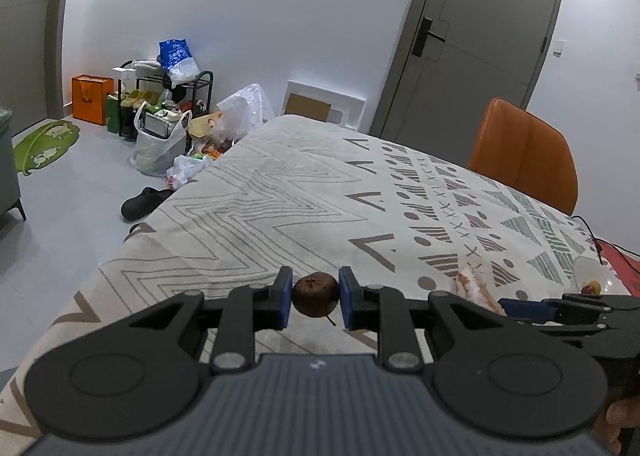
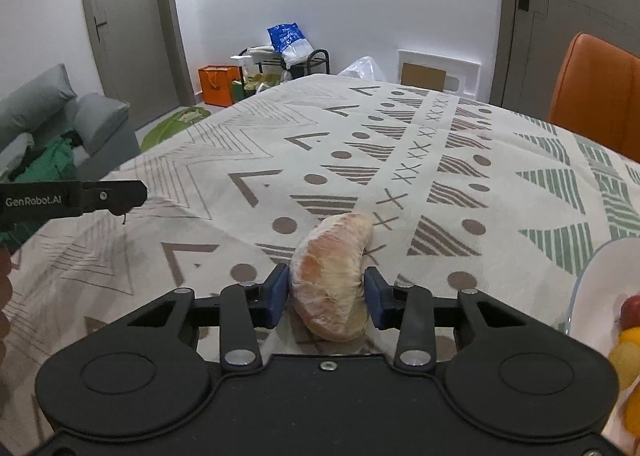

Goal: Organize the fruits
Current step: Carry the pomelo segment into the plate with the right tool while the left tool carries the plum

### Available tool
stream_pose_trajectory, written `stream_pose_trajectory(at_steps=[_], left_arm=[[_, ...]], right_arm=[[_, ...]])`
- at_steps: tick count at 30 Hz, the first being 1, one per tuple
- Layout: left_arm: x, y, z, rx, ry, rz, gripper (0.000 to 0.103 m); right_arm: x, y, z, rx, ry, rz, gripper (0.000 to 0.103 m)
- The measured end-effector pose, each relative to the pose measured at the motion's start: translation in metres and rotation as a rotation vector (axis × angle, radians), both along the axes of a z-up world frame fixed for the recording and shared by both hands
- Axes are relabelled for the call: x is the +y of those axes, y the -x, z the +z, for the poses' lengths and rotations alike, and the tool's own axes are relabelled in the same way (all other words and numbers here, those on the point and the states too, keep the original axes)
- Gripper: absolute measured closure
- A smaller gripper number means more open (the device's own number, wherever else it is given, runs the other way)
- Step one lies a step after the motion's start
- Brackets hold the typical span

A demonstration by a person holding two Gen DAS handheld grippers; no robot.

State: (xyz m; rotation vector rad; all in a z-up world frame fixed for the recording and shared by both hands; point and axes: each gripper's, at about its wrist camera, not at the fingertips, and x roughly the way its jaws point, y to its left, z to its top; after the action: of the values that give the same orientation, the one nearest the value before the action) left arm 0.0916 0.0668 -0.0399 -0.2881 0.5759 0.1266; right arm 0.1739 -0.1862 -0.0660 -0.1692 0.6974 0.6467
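My left gripper (image 1: 315, 298) is shut on a small dark brown round fruit (image 1: 315, 294) with a thin stem, held just above the patterned tablecloth (image 1: 280, 191). My right gripper (image 2: 326, 294) is shut on a peeled pomelo segment (image 2: 330, 276), pale with orange-pink flesh, whose far end rests on the cloth. The segment (image 1: 476, 288) and right gripper also show at the right of the left wrist view. A white plate (image 2: 596, 284) at the right edge holds a red fruit (image 2: 631, 310) and yellow-orange fruits (image 2: 628, 356).
An orange chair (image 1: 524, 151) stands behind the table's far right side. Bags, a shoe rack (image 1: 176, 95) and slippers clutter the floor at the far left. A grey sofa (image 2: 60, 115) is off to the left. A black cable (image 1: 596, 236) runs by the plate.
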Motion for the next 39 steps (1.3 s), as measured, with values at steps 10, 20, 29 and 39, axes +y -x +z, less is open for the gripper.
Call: stream_pose_trajectory(at_steps=[10, 20, 29, 39], left_arm=[[-0.014, -0.003, 0.005, -0.011, -0.005, -0.049, 0.080], [-0.052, -0.014, 0.014, -0.031, -0.023, -0.132, 0.080], [-0.080, -0.019, 0.016, -0.033, -0.033, -0.194, 0.080], [-0.104, -0.020, 0.017, -0.031, -0.046, -0.238, 0.080]], right_arm=[[-0.024, 0.020, 0.015, -0.038, -0.077, -0.064, 0.066], [-0.060, 0.028, 0.029, -0.077, -0.135, -0.138, 0.066], [-0.089, 0.036, 0.031, -0.096, -0.152, -0.199, 0.066], [-0.116, 0.042, 0.026, -0.091, -0.159, -0.254, 0.066]])
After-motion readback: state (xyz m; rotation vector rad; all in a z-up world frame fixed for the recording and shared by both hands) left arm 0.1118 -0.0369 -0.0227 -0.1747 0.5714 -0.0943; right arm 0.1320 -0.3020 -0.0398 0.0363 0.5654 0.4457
